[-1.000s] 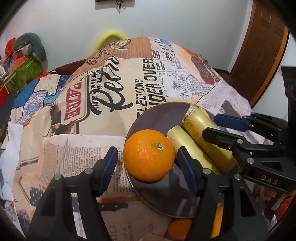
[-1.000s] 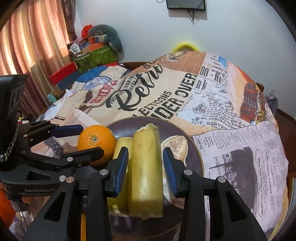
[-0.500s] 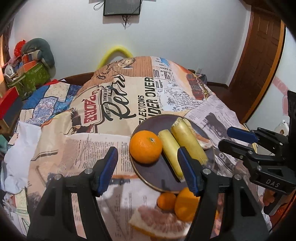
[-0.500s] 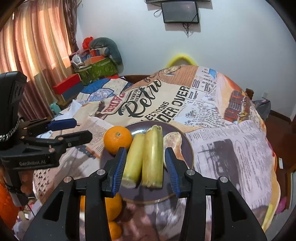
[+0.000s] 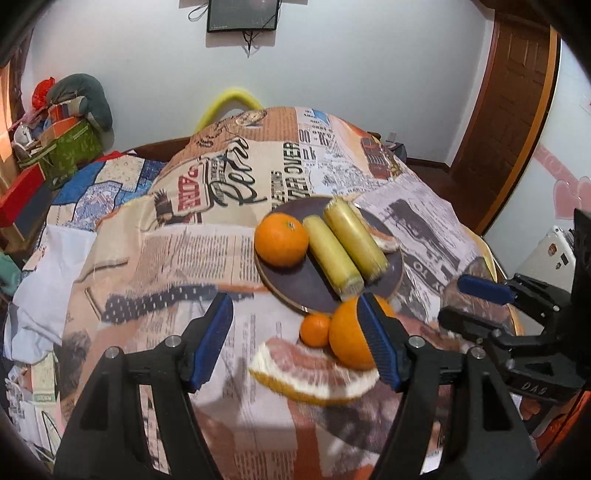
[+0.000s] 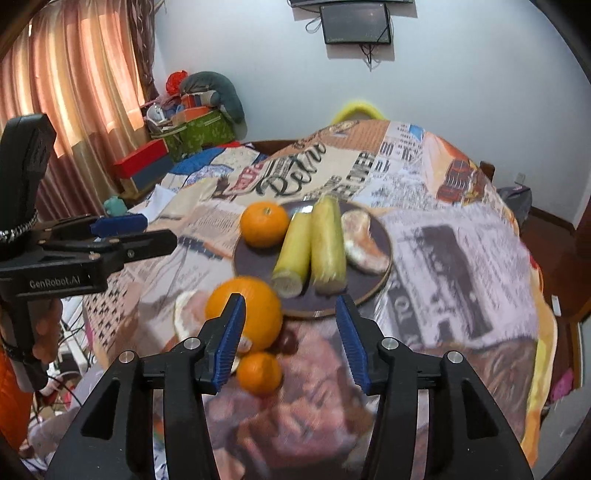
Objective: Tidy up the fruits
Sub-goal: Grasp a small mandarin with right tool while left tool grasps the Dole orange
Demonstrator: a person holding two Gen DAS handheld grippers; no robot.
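A dark round plate (image 5: 295, 291) (image 6: 258, 258) on the newspaper-print cloth holds an orange (image 5: 281, 239) (image 6: 264, 224), two yellow cob-like pieces (image 5: 341, 251) (image 6: 314, 247) and a pomelo wedge (image 6: 362, 243). In front of the plate lie a big orange (image 5: 349, 339) (image 6: 247, 310), a small orange (image 5: 314, 329) (image 6: 259, 373) and a pomelo slice (image 5: 314, 376). My left gripper (image 5: 299, 343) is open and empty above the cloth, near the loose fruit. My right gripper (image 6: 291, 339) is open and empty, in front of the plate.
The covered table (image 5: 155, 266) drops off at its edges. Boxes and bags (image 6: 184, 129) stand at the back left by a curtain (image 6: 74, 85). A wooden door (image 5: 509, 122) is at the right. A screen (image 6: 356, 24) hangs on the wall.
Both grippers have pulled back and up from the plate. The orange and the cob-like piece stay on the plate. The loose fruit in front has come into view.
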